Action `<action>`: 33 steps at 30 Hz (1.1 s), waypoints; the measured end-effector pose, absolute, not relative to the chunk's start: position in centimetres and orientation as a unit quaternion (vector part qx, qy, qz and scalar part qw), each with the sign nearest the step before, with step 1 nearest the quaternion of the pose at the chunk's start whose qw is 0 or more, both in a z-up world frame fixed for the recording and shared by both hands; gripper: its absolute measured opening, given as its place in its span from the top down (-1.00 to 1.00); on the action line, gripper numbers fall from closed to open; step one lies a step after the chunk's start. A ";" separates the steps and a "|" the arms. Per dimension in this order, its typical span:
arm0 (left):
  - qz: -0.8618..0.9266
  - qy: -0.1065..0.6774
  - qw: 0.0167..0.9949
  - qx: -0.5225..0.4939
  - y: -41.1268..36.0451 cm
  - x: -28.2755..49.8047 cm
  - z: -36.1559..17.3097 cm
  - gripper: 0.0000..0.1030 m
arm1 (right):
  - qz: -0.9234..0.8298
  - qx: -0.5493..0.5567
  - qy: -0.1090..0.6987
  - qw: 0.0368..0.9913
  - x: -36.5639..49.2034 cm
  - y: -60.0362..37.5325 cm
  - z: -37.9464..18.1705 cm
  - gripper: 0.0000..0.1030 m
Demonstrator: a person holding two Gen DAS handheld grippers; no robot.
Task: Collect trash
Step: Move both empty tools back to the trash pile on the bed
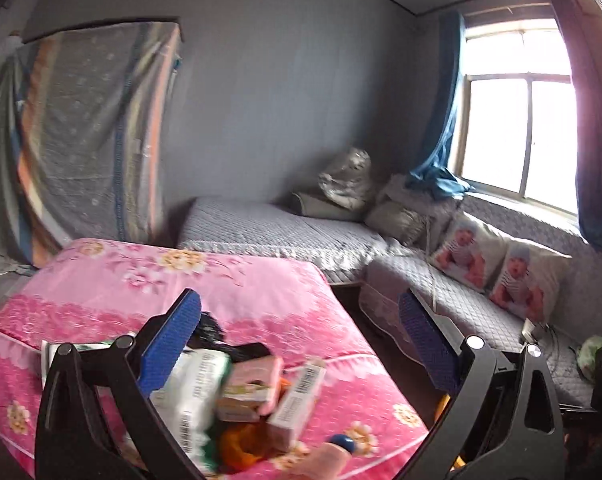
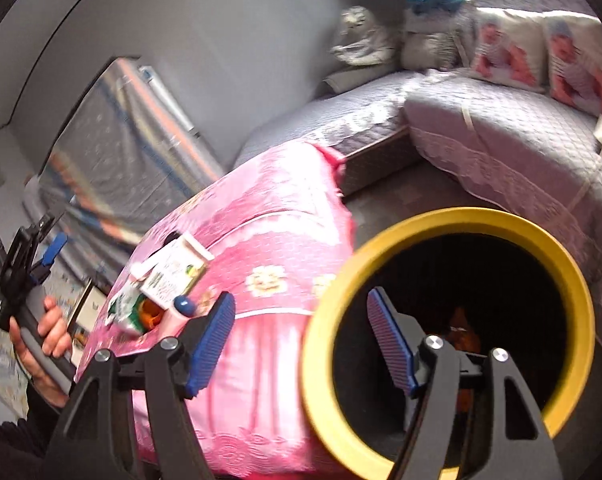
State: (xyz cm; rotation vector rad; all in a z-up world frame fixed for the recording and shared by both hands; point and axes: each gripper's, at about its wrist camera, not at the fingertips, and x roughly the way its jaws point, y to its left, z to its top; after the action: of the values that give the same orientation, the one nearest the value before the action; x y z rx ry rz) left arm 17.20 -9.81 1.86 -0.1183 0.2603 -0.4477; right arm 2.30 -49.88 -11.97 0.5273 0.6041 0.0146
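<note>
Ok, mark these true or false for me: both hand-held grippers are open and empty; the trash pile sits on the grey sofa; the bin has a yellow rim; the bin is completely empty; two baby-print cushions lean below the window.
1. Both are open and empty. True: the left hand-held gripper and right hand-held gripper hold nothing.
2. The trash pile sits on the grey sofa. False: it lies on the pink floral cover.
3. The bin has a yellow rim. True.
4. The bin is empty. False: something orange shows inside.
5. Two baby-print cushions lean below the window. True.
</note>
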 end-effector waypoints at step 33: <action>0.033 0.153 0.987 0.044 11.8 14.4 -5.3 -0.84 | 0.175 0.183 0.414 0.874 18.3 -28.2 -9.2 -0.31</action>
State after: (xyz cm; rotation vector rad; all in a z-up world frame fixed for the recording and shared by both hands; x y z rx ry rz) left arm 14.37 11.81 -5.28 0.0880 0.3071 0.0664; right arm 18.27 -28.23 -9.23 0.3825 0.8646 0.3653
